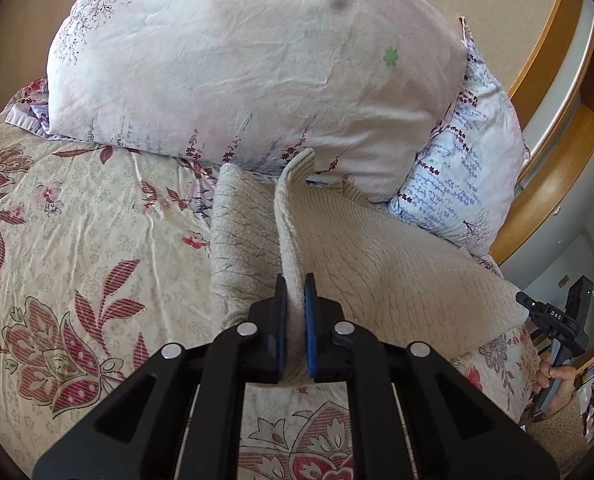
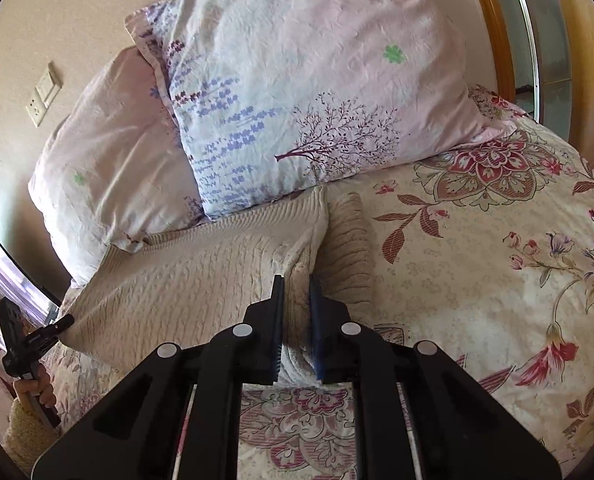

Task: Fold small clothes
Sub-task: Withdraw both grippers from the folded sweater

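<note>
Left gripper [image 1: 295, 288] pinching raised edge of beige knit sweater [image 1: 397, 256], fabric sandwiched between its 2 blue-padded fingers [image 1: 310, 320], fold standing up along the finger line. Right gripper [image 2: 296, 290] likewise clamped on a bunched edge of the same sweater [image 2: 201, 276], knit pressed between both pads [image 2: 318, 332]. Sweater lies spread across floral bedspread [image 1: 77, 248], cable-knit body flat, ribbed hem end reaching up to touch the pillows. In left wrist view the lifted flap runs from the fingers toward the big pink floral pillow [image 1: 237, 64]; rest of garment slopes off to the right, ending near bed edge. In right wrist view ribbed part [image 2: 347, 248] sits just right of the fingers, body extends left. 2 pillows at bed head: pink one and a blue-lavender print pillow [image 1: 465, 176] leaning beside it, overlapping. Blue-lavender pillow [image 2: 297, 92] dominates right view, pink one [image 2: 109, 168] behind at left. Bedspread [image 2: 497, 264] cream with red flowers. Right gripper [image 1: 553, 320] seen at far right of left view, held in a hand [image 1: 559, 384]. Left gripper [image 2: 29, 340] seen at far left of right view, hand [image 2: 37, 392] around handle. Wall switch plate [image 2: 44, 94] on beige wall. Wooden frame [image 1: 545, 92] at right.
</note>
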`<state>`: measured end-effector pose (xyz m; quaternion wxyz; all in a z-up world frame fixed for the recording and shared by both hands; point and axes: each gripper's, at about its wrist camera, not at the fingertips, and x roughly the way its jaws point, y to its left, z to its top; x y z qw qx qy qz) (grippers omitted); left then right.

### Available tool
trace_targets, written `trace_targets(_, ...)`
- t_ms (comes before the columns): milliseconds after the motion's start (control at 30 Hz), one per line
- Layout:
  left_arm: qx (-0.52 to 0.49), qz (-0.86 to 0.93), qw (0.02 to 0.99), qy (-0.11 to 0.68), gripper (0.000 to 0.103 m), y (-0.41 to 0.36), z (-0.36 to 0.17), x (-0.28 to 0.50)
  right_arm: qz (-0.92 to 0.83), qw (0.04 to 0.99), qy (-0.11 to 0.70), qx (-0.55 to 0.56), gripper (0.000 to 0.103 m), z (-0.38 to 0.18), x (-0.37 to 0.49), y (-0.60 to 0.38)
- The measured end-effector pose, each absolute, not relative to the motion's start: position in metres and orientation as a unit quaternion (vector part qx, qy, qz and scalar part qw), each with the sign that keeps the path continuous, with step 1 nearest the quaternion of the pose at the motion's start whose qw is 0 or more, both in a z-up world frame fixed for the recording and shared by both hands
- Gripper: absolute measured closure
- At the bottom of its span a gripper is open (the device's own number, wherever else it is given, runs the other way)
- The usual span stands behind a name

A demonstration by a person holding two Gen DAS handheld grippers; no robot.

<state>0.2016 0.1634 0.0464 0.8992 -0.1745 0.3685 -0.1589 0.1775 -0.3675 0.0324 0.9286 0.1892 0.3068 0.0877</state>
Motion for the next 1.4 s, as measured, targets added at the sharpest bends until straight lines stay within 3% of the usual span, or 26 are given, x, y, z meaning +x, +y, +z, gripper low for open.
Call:
trace_targets(267, -0.172, -0.123, 0.882, 0.420, 0.095, 0.173, 0.012, 0.210, 0.037, 0.901, 0.379, 0.206, 0.091, -0.018, 0.183, -0.378)
trace_targets(700, -0.154, -0.120, 0.887, 0.419, 0.095, 0.169, 0.014, 0.208, 0.004, 0.913, 0.356, 0.199, 0.091, -0.009, 0.161, -0.368)
trace_targets(967, -0.142, -0.123, 0.888, 0.420, 0.092, 0.169, 0.014, 0.208, -0.022, 0.906, 0.385, 0.174, 0.088, -0.016, 0.176, -0.366)
trace_targets(1067, -0.149, -0.125, 0.891, 0.409, 0.087, 0.171, 0.021, 0.204, -0.048, 0.918, 0.365, 0.147, 0.064, -0.002, 0.170, -0.361)
trace_targets(1133, -0.141, -0.123, 0.906, 0.379, 0.069, 0.170, 0.035, 0.197, -0.041, 0.934, 0.330, 0.131, 0.061, 0.010, 0.164, -0.356)
trace_targets(1233, -0.114, -0.142, 0.923, 0.340, 0.054, 0.153, 0.055, 0.190, 0.000, 0.941, 0.320, 0.111, 0.054, 0.019, 0.169, -0.339)
trace_targets(1400, -0.060, -0.177, 0.918, 0.350, 0.048, 0.103, 0.057, 0.194, 0.027, 0.931, 0.356, 0.075, 0.054, 0.009, 0.195, -0.311)
